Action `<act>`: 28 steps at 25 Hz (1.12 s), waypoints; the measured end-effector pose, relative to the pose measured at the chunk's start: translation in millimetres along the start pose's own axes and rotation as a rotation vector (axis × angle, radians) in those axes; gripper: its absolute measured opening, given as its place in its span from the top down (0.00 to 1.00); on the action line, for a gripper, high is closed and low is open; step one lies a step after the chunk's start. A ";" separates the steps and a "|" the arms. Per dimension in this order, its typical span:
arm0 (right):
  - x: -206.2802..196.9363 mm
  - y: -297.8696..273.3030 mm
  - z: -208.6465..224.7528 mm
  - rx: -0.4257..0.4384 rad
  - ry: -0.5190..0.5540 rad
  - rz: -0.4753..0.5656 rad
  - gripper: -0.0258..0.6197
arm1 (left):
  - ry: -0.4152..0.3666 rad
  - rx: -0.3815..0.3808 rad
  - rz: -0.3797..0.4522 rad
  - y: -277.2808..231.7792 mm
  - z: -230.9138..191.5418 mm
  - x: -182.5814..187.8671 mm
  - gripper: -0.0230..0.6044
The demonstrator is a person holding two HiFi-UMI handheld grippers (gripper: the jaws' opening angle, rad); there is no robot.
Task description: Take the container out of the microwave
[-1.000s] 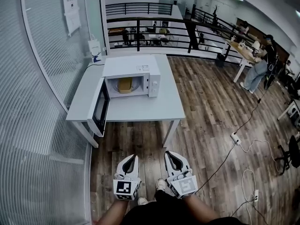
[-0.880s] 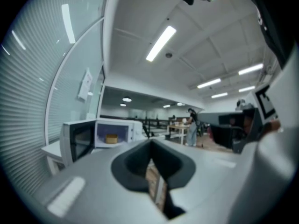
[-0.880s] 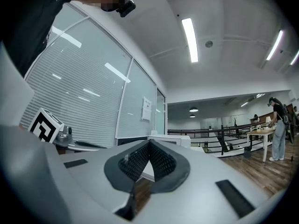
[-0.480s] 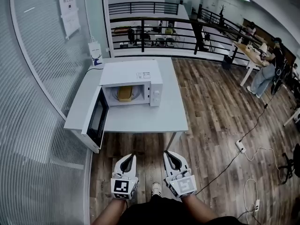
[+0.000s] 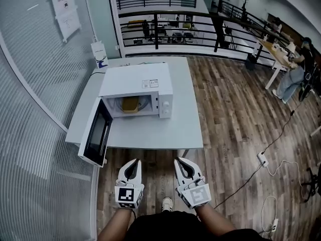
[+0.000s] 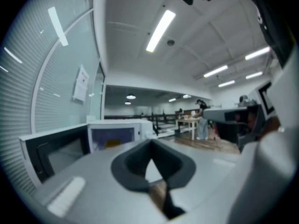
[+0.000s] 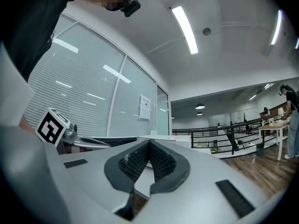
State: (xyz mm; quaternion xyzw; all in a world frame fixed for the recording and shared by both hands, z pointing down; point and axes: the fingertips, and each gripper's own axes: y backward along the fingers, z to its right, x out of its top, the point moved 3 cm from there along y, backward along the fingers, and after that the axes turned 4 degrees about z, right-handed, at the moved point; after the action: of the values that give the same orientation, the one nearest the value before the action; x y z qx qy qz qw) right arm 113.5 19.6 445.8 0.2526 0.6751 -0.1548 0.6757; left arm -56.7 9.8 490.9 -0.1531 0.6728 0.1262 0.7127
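With left gripper point(image 5: 133, 163) and right gripper point(image 5: 181, 162) closed and empty, jaws should be opened before the container point(image 5: 131, 104), far ahead, is reached.

Microwave point(image 5: 135, 82) door point(image 5: 95, 134) standing wide, cavity point(image 5: 148, 104) open

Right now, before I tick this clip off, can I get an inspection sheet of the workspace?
Surface: grey table, bare in front of the microwave.
Job's things: the white microwave stands on the table, its door swung open to the left; yellowish container inside, untouched.
Clutter: nothing seen.
Claws: left claw and right claw both shut and empty, held over the floor short of the table's near edge.
Cables: a cable and a power strip lie on the floor to the right.
Surroundings: glass wall to the left, dark railing behind the table, a person at a desk far right.
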 end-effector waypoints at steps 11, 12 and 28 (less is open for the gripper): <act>-9.7 -39.7 22.4 0.024 -0.047 0.023 0.95 | -0.004 0.042 -0.012 -34.1 -12.0 5.6 0.95; -11.5 -45.2 23.9 0.024 -0.047 0.020 0.95 | -0.002 0.046 -0.013 -37.8 -16.6 4.2 0.95; -32.4 -167.0 46.4 0.003 -0.025 -0.026 0.95 | 0.019 0.031 -0.039 -126.3 -100.6 -12.7 0.95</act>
State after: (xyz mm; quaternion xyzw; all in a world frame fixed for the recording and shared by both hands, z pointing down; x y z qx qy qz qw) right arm 59.0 -147.8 454.0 0.2431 0.6693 -0.1678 0.6818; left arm -101.3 -145.2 504.9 -0.1565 0.6782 0.1004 0.7110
